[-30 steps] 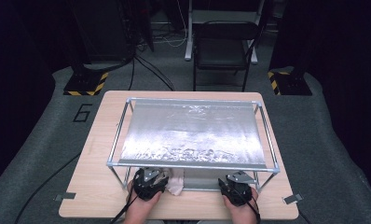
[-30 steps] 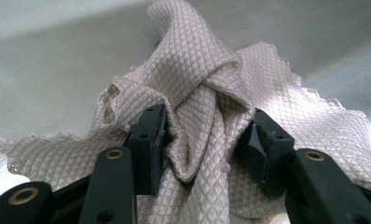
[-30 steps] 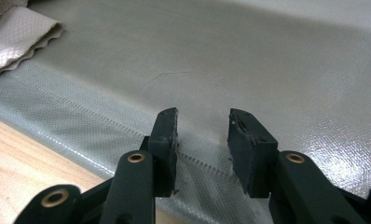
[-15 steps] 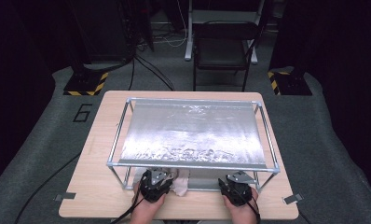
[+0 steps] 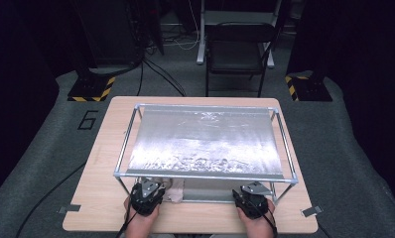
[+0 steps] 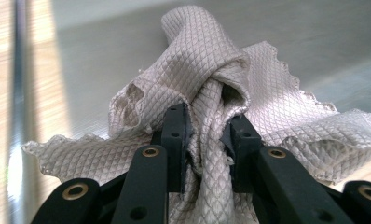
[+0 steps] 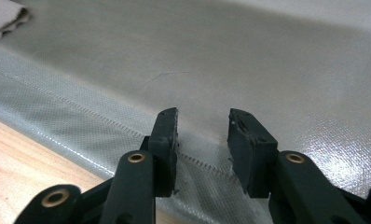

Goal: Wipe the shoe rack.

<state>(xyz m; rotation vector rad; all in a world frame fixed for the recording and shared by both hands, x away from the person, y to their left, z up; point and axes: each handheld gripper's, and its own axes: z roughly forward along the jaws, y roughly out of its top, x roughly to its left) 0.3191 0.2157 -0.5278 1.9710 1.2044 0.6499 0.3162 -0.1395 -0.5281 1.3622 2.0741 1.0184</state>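
The cloth (image 6: 207,88) is a soft beige one with a little diamond pattern, all bunched up. It lies on the shiny silver sheet (image 7: 267,56) under the metal frame (image 5: 205,174), near the table's (image 5: 91,208) front edge, at about 7 o'clock in the high view (image 5: 175,191). The left claw (image 6: 207,135) has just been closing, and its two black jaws now pinch a twisted fold of the cloth between them. The rest of the cloth spreads out to both sides of the jaws.

The right claw (image 7: 203,135) is at about 5 o'clock in the high view (image 5: 252,198), well apart from the cloth. Its jaws are spread with nothing between them, and they hang just over the stitched edge of the silver sheet. A corner of the cloth peeks in at 10 o'clock in the right gripper view (image 7: 6,16).

A black chair (image 5: 237,49) stands behind the table at 12 o'clock.
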